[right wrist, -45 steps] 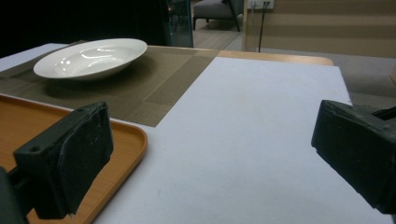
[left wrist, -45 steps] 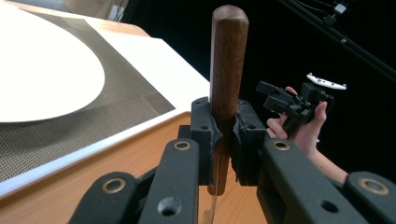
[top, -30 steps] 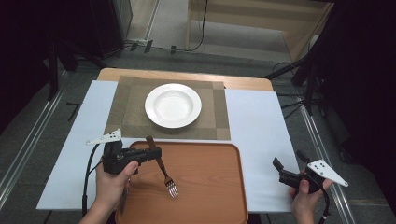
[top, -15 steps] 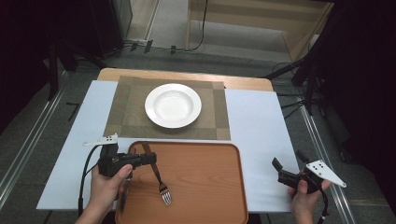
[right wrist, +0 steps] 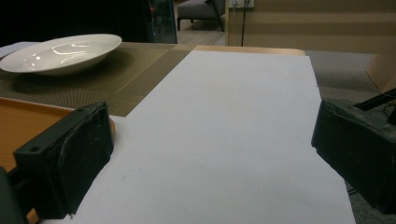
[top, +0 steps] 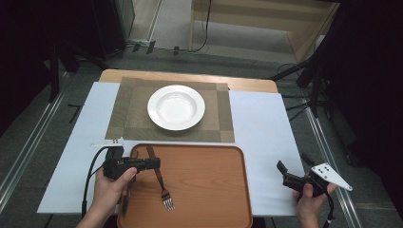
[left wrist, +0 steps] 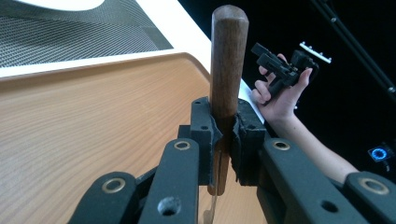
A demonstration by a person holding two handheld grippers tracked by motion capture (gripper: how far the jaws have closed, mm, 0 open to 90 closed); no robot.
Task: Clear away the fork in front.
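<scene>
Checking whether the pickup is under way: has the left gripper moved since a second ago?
Yes. The left gripper, shut on the fork, has drawn back toward the person, away from the plate.

You see a fork (top: 162, 185) with a smooth dark wooden handle and shiny metal tines, on a matt wood-grain tray (top: 204, 190). The plate (top: 176, 107) looks glossy white ceramic, the placemat (top: 128, 118) coarsely woven, the tabletop (top: 266, 123) covered in matt white paper.

The plate (top: 176, 107) sits on the placemat (top: 126, 121), behind the tray (top: 204, 190).
</scene>
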